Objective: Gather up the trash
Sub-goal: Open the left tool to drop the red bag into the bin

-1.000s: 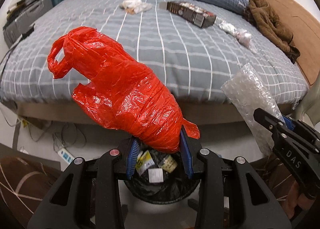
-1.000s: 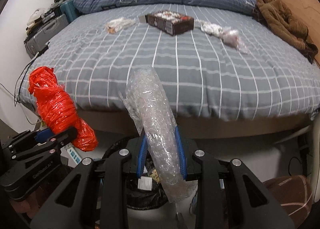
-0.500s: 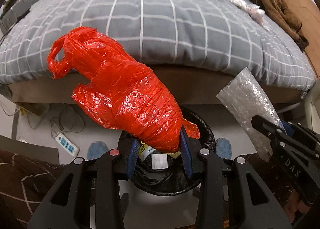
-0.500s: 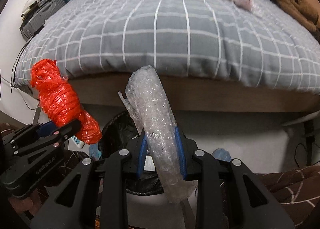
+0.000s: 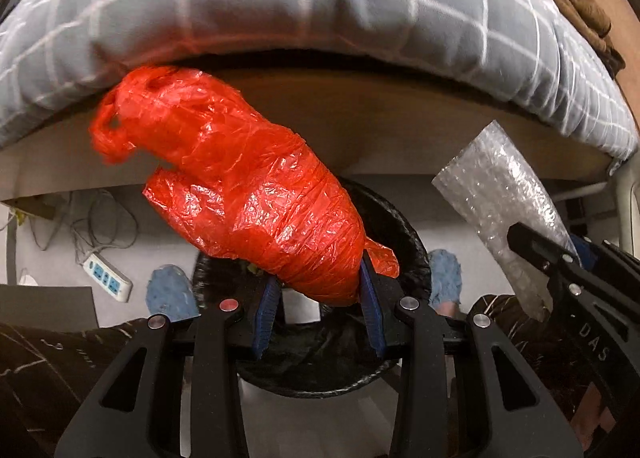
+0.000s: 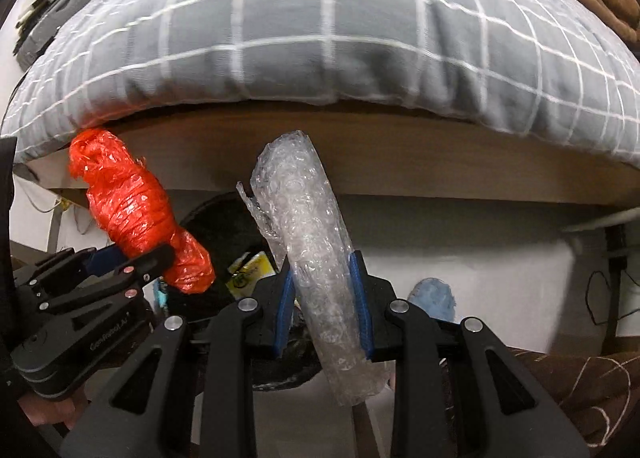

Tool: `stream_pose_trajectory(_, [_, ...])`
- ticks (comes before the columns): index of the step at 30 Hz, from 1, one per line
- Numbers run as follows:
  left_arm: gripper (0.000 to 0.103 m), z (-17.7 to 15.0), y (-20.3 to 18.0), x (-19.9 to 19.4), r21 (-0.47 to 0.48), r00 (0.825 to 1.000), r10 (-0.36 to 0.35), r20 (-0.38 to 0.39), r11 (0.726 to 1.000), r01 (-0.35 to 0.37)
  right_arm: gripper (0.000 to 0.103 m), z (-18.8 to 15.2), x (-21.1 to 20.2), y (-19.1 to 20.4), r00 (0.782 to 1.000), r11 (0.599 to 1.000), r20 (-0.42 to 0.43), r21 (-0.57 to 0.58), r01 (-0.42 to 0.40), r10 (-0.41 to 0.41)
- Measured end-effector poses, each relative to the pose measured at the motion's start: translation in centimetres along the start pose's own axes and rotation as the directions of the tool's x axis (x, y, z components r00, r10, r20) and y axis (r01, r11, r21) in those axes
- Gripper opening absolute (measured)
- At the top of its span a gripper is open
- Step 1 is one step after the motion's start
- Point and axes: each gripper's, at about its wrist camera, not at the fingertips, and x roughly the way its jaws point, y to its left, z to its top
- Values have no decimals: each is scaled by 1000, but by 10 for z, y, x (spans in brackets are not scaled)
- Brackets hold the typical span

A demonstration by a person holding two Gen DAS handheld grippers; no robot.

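- Left gripper (image 5: 320,290) was clamped on a crumpled red plastic bag (image 5: 248,186); both blue pads (image 5: 267,310) pressed its lower end, and the bulk stuck out toward 11 o'clock in the left wrist view, in front of the bed's edge.
- Black-lined trash bin (image 5: 404,226) sat on the floor directly beyond that gripper, its rim showing at 1 to 3 o'clock of the bag. Judged: the bag was over the opening, so letting go here should land it inside.
- To do the drop well, in my judgement: lower the gripper toward the rim first, since light film can drift; spread the pads fully, as the crinkled plastic may cling to one of them.
- The loose handle loops (image 5: 116,134) at the far end overhung the bin's left side; tilting the gripper steeper would bring them inside the rim.
- Right gripper (image 6: 322,294) was clamped on a roll of bubble wrap (image 6: 304,242), upright, running from 12 to 6 o'clock between the pads in the right wrist view.
- From that view the bin (image 6: 212,218) lay at about 10 o'clock of the roll, a yellow packet (image 6: 248,270) visible inside. Judged: the roll was nearer the bin's right rim than its middle, so it wants shifting left before release.
- The roll is long and stiff-looking; dropped end-on it may stand up or tip out. Laying it slantwise seems safer.
- Blue slippers (image 5: 168,290) flanked the bin; the person stood close.
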Motion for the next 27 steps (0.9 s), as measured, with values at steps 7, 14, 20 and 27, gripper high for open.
stream_pose_trajectory(7, [37, -8, -19, 19, 30, 998, -35, -43, 999, 36, 26, -7, 3, -27, 1000, 998, -11, 58, 16, -15])
stream_pose_trajectory(14, [42, -12, -21, 27, 45, 999, -2, -38, 999, 4, 26, -3, 6, -23, 1000, 998, -13, 61, 3, -2])
stream_pose_trajectory(20, [64, -13, -9, 20, 34, 999, 21, -23, 999, -21, 26, 2, 9, -8, 1000, 999, -17, 42, -15, 15])
stream_pose_trajectory(27, [89, -14, 23, 2, -6, 998, 56, 23, 998, -56, 26, 12, 8, 20, 999, 999, -16, 6, -44, 44])
